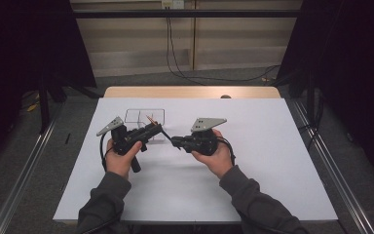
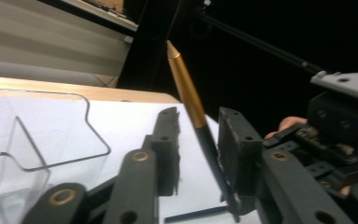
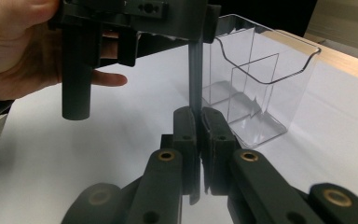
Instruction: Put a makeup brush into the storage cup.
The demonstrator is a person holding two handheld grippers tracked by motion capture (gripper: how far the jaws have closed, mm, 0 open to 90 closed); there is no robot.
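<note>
Gold and black, that pen (image 2: 192,109) stands tilted between the left gripper (image 2: 199,140) jaws, gold end aimed up and away. Its dark lower end is pinched tight by the right gripper (image 3: 198,122), jaws pressed together on it. The left jaws sit one either side of the shaft; the far pad looks to be against it, the near one shows a sliver of gap, so I can't call that a firm clamp. This looks like a handover in mid-air, just in front of the clear organiser (image 1: 145,120), over the white table (image 1: 253,161).

The risk: if the right tongs let go before the left ones bite properly, the pen slides down and drops short of the organiser. Two grips pulling at different angles could also twist it out.

Inside the organiser (image 3: 256,79): two compartments split by a divider, both bare as far as I can see.
</note>
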